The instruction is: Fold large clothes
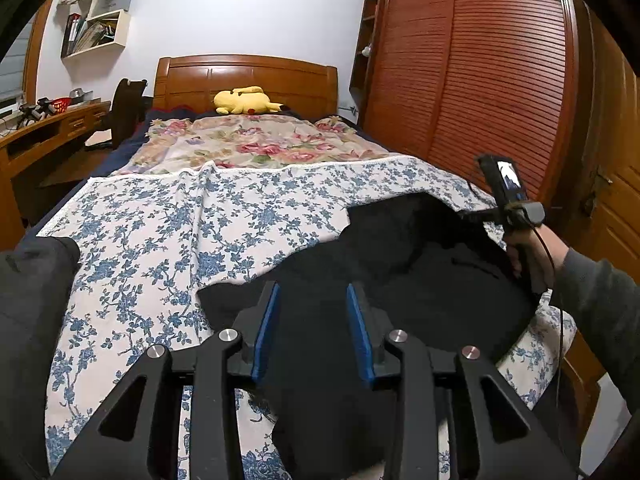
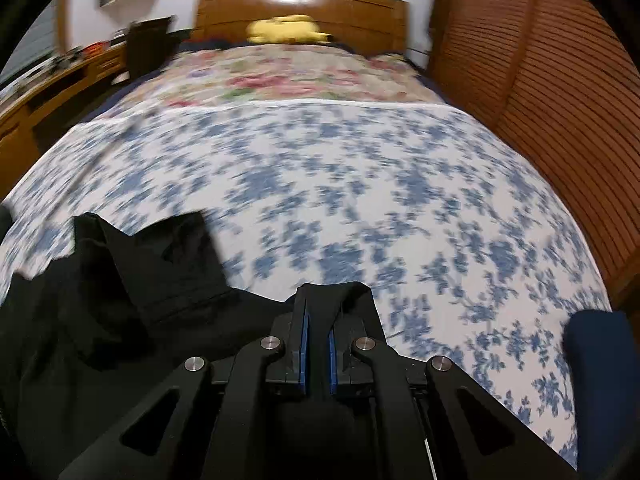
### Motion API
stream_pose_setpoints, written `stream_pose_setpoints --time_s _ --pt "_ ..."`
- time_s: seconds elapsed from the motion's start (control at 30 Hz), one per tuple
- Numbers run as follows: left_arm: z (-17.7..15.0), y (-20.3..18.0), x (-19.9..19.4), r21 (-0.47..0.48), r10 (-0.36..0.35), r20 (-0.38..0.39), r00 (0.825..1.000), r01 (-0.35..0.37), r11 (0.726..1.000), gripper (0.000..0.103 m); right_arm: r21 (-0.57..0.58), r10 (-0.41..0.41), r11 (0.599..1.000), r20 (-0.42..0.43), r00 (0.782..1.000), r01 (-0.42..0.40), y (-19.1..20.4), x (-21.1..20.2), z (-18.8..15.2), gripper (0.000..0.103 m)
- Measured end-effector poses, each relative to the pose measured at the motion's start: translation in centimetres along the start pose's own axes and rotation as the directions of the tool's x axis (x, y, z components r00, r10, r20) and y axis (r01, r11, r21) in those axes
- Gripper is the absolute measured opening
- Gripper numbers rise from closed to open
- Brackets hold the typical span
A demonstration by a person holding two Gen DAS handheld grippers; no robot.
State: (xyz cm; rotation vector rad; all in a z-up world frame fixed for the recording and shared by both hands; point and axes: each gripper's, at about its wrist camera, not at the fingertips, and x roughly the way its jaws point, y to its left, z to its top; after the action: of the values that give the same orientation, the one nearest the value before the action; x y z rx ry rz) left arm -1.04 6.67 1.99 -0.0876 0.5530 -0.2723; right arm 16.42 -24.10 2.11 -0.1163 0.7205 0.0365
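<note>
At the far left of the left wrist view, a dark grey bundle [image 1: 36, 280] is seen on the edge of the bed, apart from the work. The blue-flowered sheet [image 1: 160, 232] is spread across the bed, and the black garment [image 1: 420, 264] is laid on it toward the near right corner, bunched and uneven.

The left gripper [image 1: 314, 292] is held over the garment's near part with its jaws partly open; cloth is seen below and between the blue pads, but no pinch on it can be made out. Further right, the right gripper [image 2: 318, 308] is carried by a hand [image 1: 528, 256]; its jaws are nearly closed on a fold of the black cloth, which is drawn up between the pads.

The step in hand is judged to be an early spreading or first fold: 1 edge is held at the right and 1 appears freed at the left. A fresh grip by the left gripper on a matching edge or corner is called for next, so the cloth can be pulled flat.

The garment's long axis cannot be told with certainty; its mass is seen to run roughly across the bed, left to right.
</note>
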Motion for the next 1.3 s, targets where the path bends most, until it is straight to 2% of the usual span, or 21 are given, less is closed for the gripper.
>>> stream_pose_setpoints --time_s 0.13,0.23,0.3,0.33,0.37,0.4,0.43,0.47,0.5,0.53,0.63,0.77,0.87,0.97,1.03,1.1,1.17,1.23,1.3 --pt "-0.1 -0.3 0.4 0.004 -0.01 -0.013 1.0 0.01 1.0 0.04 0.167 -0.068 0.984 0.034 0.997 0.061 -2.2 0.5 1.4 0.006" --pt "-0.2 -0.7 0.5 0.008 -0.023 -0.013 1.0 0.023 1.0 0.048 0.184 -0.088 0.98 0.036 0.995 0.08 -2.4 0.8 2.4 0.007" --pt "-0.3 -1.0 0.7 0.011 -0.038 -0.02 0.999 0.038 0.999 0.048 0.199 -0.07 0.978 0.026 0.997 0.063 -2.3 0.9 3.0 0.013" --pt "-0.4 -1.1 0.8 0.014 -0.042 -0.027 0.999 0.042 0.999 0.048 0.197 -0.063 0.979 0.027 0.998 0.056 -2.2 0.7 3.2 0.021" --pt "-0.4 -1.2 1.0 0.016 -0.043 -0.034 0.998 0.044 0.999 0.048 0.185 -0.052 0.982 0.029 0.998 0.046 -2.0 0.5 3.3 0.037" --pt "-0.5 -1.3 1.2 0.017 -0.046 -0.039 0.998 0.046 0.999 0.049 0.167 -0.045 0.985 0.029 0.999 0.039 -1.8 0.3 3.4 0.046" --pt "-0.5 -1.5 1.3 0.018 -0.05 -0.045 0.998 0.051 0.999 0.05 0.146 -0.057 0.988 0.034 0.998 0.051 -1.6 0.1 3.4 0.062" --pt "-0.6 -1.6 1.4 0.018 -0.055 -0.048 0.997 0.056 0.998 0.053 0.122 -0.078 0.99 0.048 0.996 0.072 -1.5 -0.4 3.2 0.068" --pt "-0.6 -1.8 1.6 0.017 -0.063 -0.05 0.997 0.064 0.998 0.061 0.101 -0.089 0.991 0.065 0.994 0.083 -1.4 -1.1 3.0 0.07" --pt "-0.6 -1.9 1.6 0.016 -0.068 -0.051 0.996 0.069 0.997 0.064 0.088 -0.091 0.993 0.072 0.993 0.084 -1.4 -1.5 2.7 0.073" --pt "-0.7 -2.5 1.9 0.018 -0.088 -0.058 0.994 0.089 0.996 0.065 0.037 -0.1 0.995 0.078 0.992 0.097 -1.2 -2.8 1.1 0.074" --pt "-1.0 -3.4 2.5 0.037 -0.08 -0.075 0.994 0.083 0.996 0.066 -0.022 0.047 0.999 0.061 0.997 -0.046 -0.7 -4.7 -3.7 0.074" --pt "-1.2 -4.1 3.0 0.05 -0.073 -0.09 0.993 0.077 0.996 0.066 -0.111 0.08 0.991 0.038 0.996 -0.076 0.1 -5.8 -7.9 0.074" --pt "-1.4 -4.8 3.6 0.06 -0.072 -0.104 0.992 0.078 0.995 0.066 -0.153 0.123 0.981 0.005 0.992 -0.12 0.2 -6.8 -11.6 0.074" --pt "-1.4 -5.2 3.9 0.062 -0.075 -0.107 0.991 0.082 0.995 0.066 -0.156 0.122 0.981 0.014 0.992 -0.118 -0.8 -7.9 -13.4 0.074" --pt "-1.4 -5.6 4.2 0.059 -0.081 -0.111 0.991 0.088 0.994 0.066 -0.109 0.117 0.988 0.029 0.993 -0.113 -2.6 -8.6 -14.4 0.074" --pt "-1.3 -6.2 4.5 0.06 -0.088 -0.114 0.99 0.095 0.994 0.066 -0.074 0.133 0.988 0.013 0.991 -0.132 -4.1 -8.5 -15.2 0.068" --pt "-1.3 -6.7 4.9 0.061 -0.09 -0.115 0.989 0.097 0.993 0.066 -0.085 0.101 0.991 -0.009 0.995 -0.101 -4.9 -8.0 -16.0 0.068" --pt "-1.1 -7.4 5.4 0.058 -0.101 -0.119 0.988 0.108 0.992 0.066 -0.096 0.128 0.986 -0.06 0.99 -0.133 -5.3 -6.8 -17.1 0.068"
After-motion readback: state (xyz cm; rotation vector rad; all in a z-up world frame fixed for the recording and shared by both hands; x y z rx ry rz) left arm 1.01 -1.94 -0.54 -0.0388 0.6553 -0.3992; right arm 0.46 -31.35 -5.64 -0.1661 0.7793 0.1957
